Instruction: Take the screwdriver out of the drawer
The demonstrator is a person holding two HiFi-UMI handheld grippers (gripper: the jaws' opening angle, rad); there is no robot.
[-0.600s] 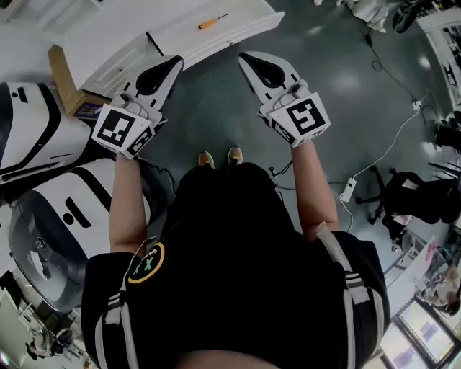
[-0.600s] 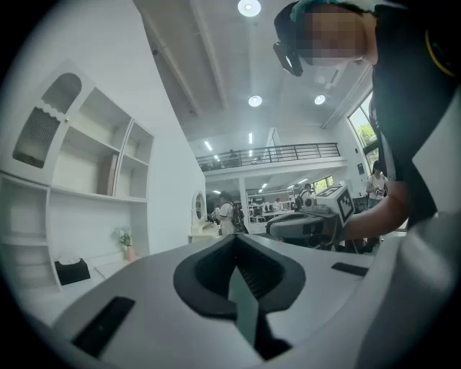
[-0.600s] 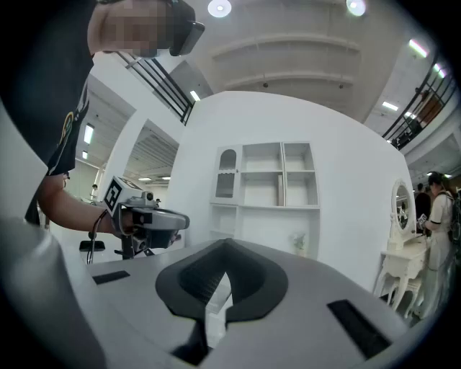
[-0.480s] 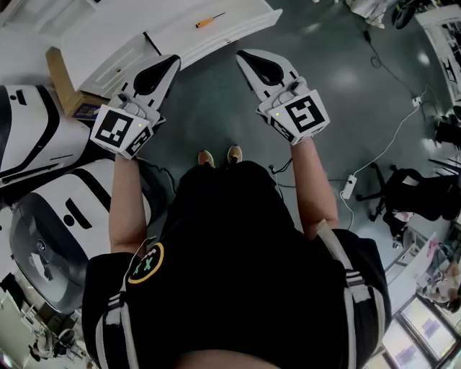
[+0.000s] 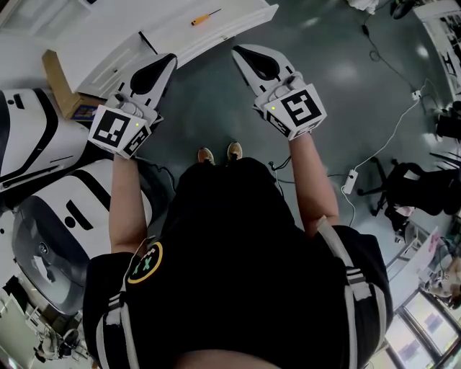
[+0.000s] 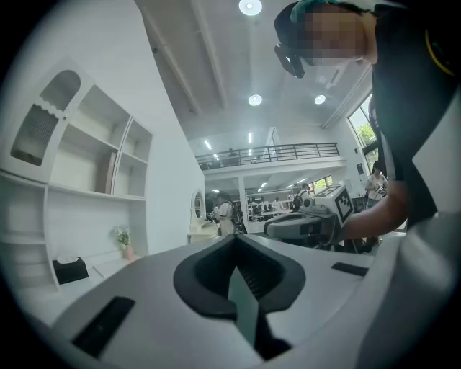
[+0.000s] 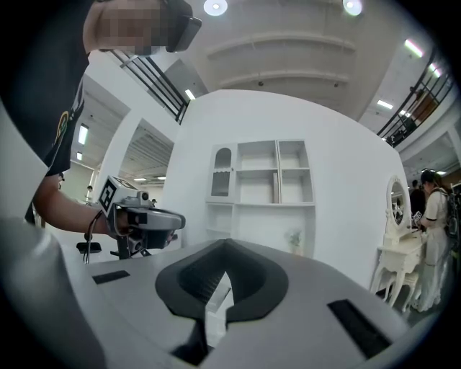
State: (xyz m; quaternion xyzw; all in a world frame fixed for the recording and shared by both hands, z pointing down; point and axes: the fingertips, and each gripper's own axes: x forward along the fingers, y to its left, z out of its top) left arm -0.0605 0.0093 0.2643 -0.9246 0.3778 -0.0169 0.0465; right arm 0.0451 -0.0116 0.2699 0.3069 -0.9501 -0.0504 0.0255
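A screwdriver [image 5: 204,17] with an orange handle lies on top of the white desk [image 5: 108,36] at the top of the head view. Both grippers are held level over the floor, just short of the desk's front edge. My left gripper [image 5: 171,59] is shut with nothing in it, its tip near a panelled desk front [image 5: 119,65]. My right gripper [image 5: 236,50] is also shut and empty, below and right of the screwdriver. In the left gripper view the closed jaws [image 6: 234,241] face a white shelf unit [image 6: 79,166]. The right gripper view shows its closed jaws [image 7: 225,249] before the same shelves [image 7: 263,180].
A cardboard box [image 5: 61,83] and white rounded machines [image 5: 43,144] stand at the left. Cables and a power strip [image 5: 351,184] lie on the floor at the right, near a dark chair [image 5: 418,191]. A white dressing table [image 7: 403,252] with a person [image 7: 436,216] beside it stands far right.
The whole head view has drifted slightly, so the desk and both grippers sit a little higher and further left. Both grippers stay shut, side by side.
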